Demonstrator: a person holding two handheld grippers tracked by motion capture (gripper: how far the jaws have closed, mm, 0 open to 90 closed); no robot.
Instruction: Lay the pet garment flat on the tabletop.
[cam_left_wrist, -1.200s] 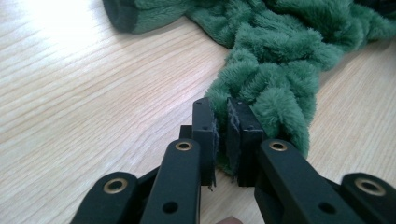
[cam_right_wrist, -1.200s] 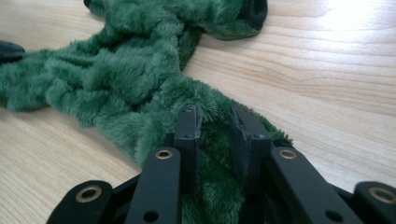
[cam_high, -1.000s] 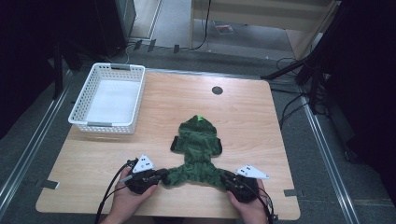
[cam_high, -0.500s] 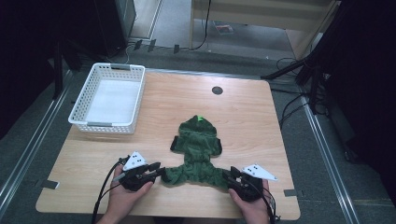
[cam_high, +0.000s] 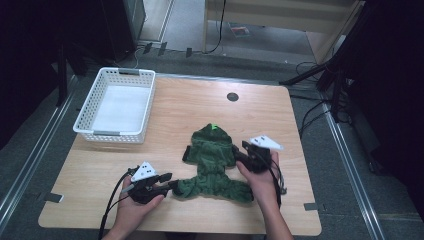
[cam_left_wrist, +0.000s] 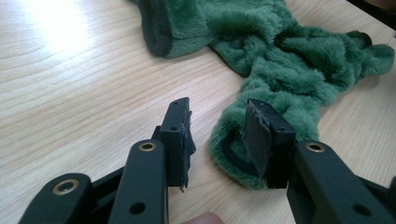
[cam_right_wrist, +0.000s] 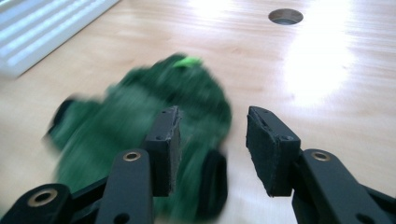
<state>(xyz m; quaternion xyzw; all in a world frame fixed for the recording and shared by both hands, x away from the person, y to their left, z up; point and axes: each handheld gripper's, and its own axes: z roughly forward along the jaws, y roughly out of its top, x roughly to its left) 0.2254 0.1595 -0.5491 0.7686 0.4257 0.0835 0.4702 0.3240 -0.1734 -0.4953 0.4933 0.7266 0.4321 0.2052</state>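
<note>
A green fleece garment (cam_high: 212, 160) with a hood lies flat at the front middle of the wooden table (cam_high: 190, 105). My left gripper (cam_high: 170, 186) sits at its lower left leg. Its jaws have just been opening. In the left gripper view the left gripper (cam_left_wrist: 217, 135) is open, and the garment's (cam_left_wrist: 280, 60) cuff edge lies in the gap by the right jaw, unpressed. My right gripper (cam_high: 240, 151) hovers at the garment's right sleeve. Its jaws have also just been opening. In the right gripper view the right gripper (cam_right_wrist: 212, 140) is open over the blurred garment (cam_right_wrist: 140, 107), gripping nothing.
A white plastic basket (cam_high: 90, 131) stands at the table's left side and also shows in the right gripper view as the basket (cam_right_wrist: 37, 28). A round cable hole (cam_high: 232, 96) sits near the far edge. Dark floor and cables surround the table.
Both grippers have opened and let go of the garment's lower corners. The right hand has moved away from the front edge, up to the right sleeve. The left hand stayed put.
</note>
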